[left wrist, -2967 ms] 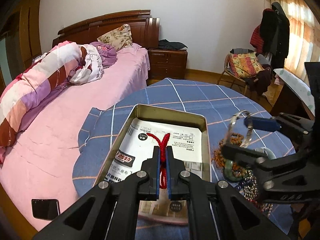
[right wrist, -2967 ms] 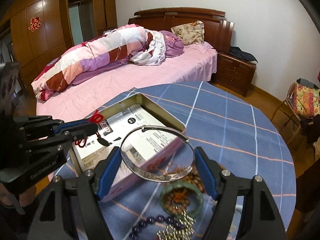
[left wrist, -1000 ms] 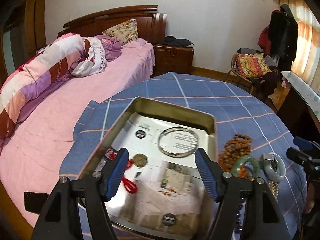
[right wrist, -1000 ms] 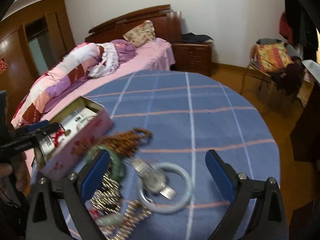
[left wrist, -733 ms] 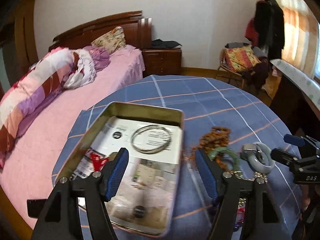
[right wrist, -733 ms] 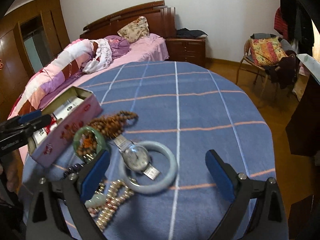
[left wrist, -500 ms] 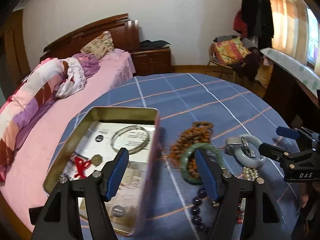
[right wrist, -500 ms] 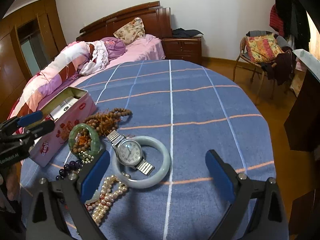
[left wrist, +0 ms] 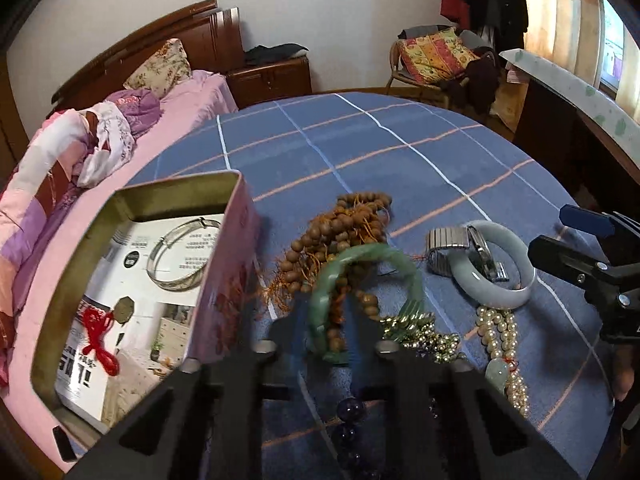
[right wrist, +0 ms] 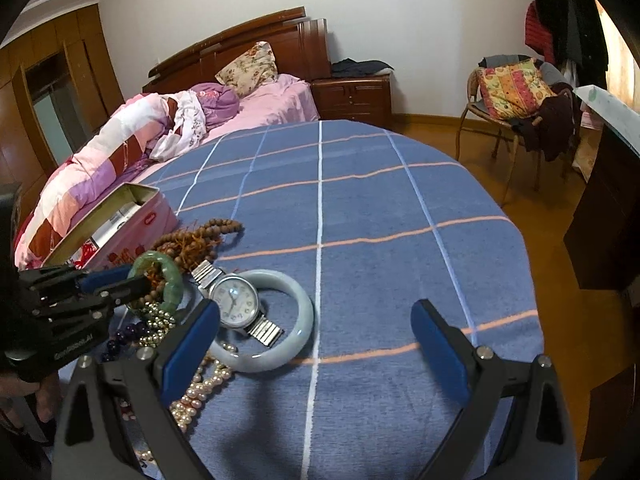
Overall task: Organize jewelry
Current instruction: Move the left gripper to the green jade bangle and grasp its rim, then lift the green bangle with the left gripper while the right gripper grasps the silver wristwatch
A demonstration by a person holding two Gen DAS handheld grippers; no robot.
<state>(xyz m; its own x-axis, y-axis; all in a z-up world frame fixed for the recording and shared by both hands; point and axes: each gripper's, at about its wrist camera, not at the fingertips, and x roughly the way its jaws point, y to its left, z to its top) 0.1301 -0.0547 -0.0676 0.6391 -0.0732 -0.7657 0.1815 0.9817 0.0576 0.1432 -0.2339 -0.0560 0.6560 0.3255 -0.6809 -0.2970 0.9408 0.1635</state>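
A pink tin point(left wrist: 224, 280) on the blue checked tablecloth holds a silver bangle point(left wrist: 180, 256) and a red-corded charm point(left wrist: 98, 332). Beside it lies a jewelry pile: a green jade bangle point(left wrist: 360, 276) over brown wooden beads point(left wrist: 344, 224), a pale bangle point(left wrist: 496, 264) with a wristwatch point(right wrist: 236, 302) lying on it, pearls point(left wrist: 500, 340) and dark purple beads point(left wrist: 350, 408). My left gripper point(left wrist: 326, 328) has its fingers narrowed around the near side of the green bangle point(right wrist: 160, 276); contact is blurred. My right gripper point(right wrist: 316, 344) is wide open and empty, just right of the pale bangle point(right wrist: 276, 320).
A pink bed point(right wrist: 168, 136) runs along the table's left side. A chair with a patterned cushion point(right wrist: 516, 88) and a dark cabinet point(right wrist: 608, 216) stand to the right. The far half of the tablecloth point(right wrist: 360, 184) carries nothing.
Both grippers released their items into the tin and swung right to the pile. The left gripper's fingers have narrowed onto the green bangle. The right gripper stays wide open.
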